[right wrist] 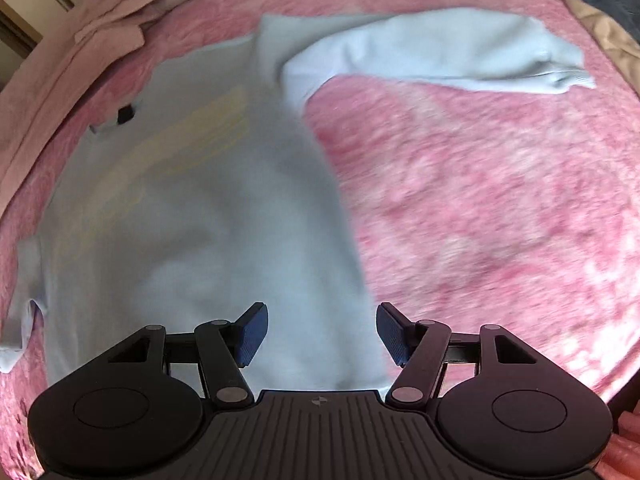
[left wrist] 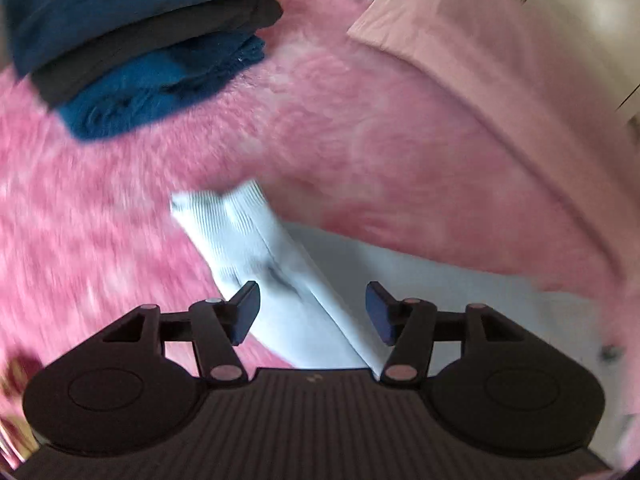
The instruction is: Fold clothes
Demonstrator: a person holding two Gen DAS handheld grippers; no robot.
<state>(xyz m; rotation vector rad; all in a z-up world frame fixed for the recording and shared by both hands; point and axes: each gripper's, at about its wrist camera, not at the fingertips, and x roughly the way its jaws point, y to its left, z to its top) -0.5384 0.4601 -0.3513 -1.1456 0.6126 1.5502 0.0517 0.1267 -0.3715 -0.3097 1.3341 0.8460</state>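
A pink fuzzy blanket (right wrist: 480,200) covers the bed, and everything lies on it. A pale blue sweatshirt (right wrist: 208,220) is spread flat near the bed's near edge, faint yellow print on its body, one sleeve (right wrist: 440,52) stretched out across the blanket toward the far side. Toward a far corner sits a stack of folded clothes (left wrist: 140,48) (dark blue on top, black between, brighter blue beneath). A pale pink pillow (left wrist: 460,52) lies along the bed's far edge.
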